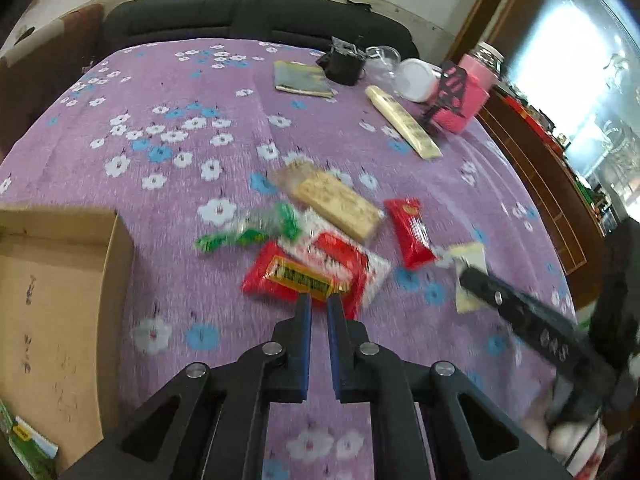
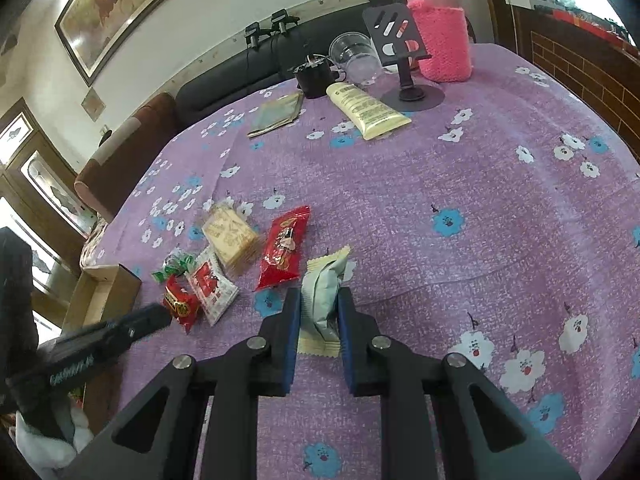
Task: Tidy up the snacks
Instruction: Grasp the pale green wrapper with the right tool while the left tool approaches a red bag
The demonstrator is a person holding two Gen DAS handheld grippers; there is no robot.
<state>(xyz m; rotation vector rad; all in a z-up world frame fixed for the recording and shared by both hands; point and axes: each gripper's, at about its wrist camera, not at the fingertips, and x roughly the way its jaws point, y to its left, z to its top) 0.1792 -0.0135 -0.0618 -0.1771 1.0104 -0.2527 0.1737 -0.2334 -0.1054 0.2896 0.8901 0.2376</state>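
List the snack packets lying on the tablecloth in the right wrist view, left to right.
green candy wrapper → small red packet → white-and-red packet → cracker pack → long red packet → pale green packet, between the right gripper fingers.

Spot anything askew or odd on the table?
Nothing spilled or damaged. The snacks lie in a loose, overlapping heap: the red packet sits on the red-and-white packet. The clear plastic cup lies tipped on its side beside the phone stand.
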